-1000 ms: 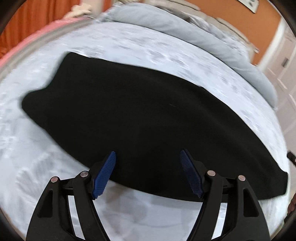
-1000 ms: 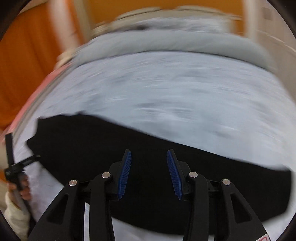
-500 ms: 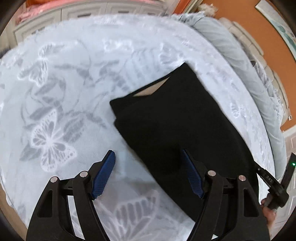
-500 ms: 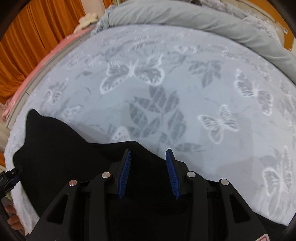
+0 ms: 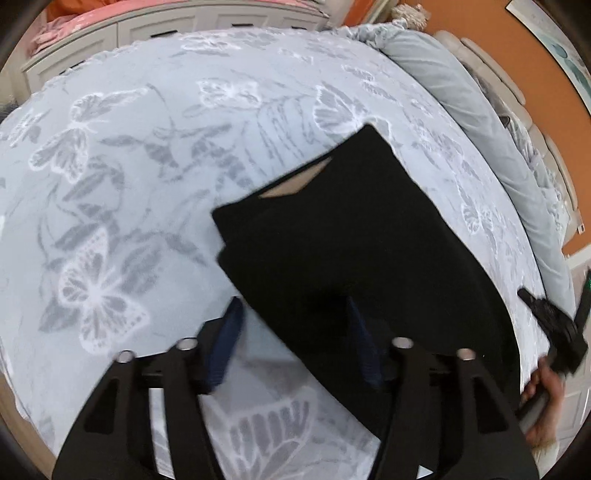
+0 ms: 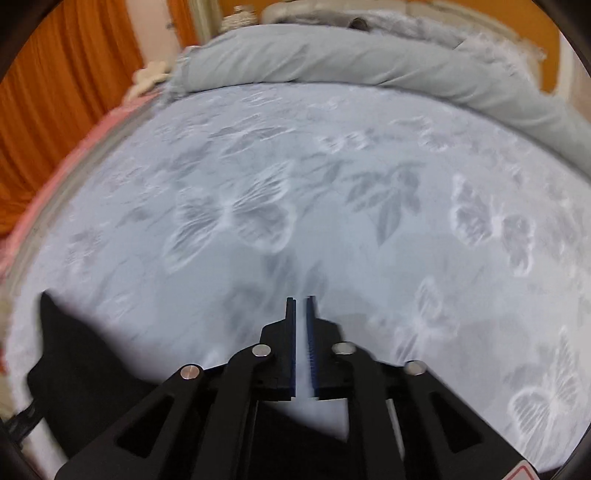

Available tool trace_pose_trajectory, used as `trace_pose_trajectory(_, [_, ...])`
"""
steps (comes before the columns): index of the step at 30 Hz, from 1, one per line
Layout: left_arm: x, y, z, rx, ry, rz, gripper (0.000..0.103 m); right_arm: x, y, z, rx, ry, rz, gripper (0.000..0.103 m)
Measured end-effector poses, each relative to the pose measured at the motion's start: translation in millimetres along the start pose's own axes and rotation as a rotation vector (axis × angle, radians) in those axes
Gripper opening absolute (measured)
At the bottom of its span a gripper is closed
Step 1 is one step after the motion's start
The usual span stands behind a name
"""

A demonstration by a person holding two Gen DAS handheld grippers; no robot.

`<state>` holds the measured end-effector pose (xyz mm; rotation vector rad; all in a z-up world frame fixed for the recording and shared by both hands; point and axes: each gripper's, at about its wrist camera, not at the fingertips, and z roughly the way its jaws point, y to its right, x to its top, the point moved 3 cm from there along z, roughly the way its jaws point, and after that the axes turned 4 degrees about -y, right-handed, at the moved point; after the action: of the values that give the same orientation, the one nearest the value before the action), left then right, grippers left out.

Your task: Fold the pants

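Both views have swung off the long spread of the pants toward one end, which lies flat on the bed. The left hand-held gripper, closing, straddles the edge, probably to pinch it. The right hand-held gripper, almost shut and closing, holds nothing.

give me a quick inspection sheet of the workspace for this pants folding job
surface: bed with a pale blue butterfly-print bedspread
job's things: black pants lying flat on the bedspread, waist opening showing
clutter: grey duvet bunched along the far edge
grippers: left gripper astride the near edge of the pants, jaws closing; right gripper jaws closing, only a narrow gap left, no cloth seen between them
cables: nothing seen
surroundings: orange curtain, orange wall, white cabinets
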<state>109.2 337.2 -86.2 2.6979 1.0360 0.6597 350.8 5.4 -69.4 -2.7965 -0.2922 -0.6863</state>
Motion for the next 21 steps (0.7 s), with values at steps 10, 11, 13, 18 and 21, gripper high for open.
trace_pose_trajectory(10, [-5, 2, 9, -0.004, -0.041, 0.031, 0.033, -49, -43, 7, -0.033, -0.085, -0.248, 0.006])
trace_pose_trajectory(11, [-4, 5, 7, -0.038, -0.042, 0.039, 0.026, -44, -45, 4, -0.053, -0.066, -0.256, 0.005])
trace_pose_trajectory(13, [0, 9, -1, -0.041, 0.003, 0.050, 0.019, -32, -45, -4, -0.055, -0.011, -0.237, 0.003])
trace_pose_trajectory(18, [8, 15, -3, -0.047, 0.038, 0.065, 0.018, -2, -14, 10, -0.063, 0.036, -0.100, 0.000])
trace_pose_trajectory(21, [7, 13, 7, 0.008, 0.003, 0.061, 0.032, -5, 7, 24, -0.086, -0.011, -0.020, 0.000])
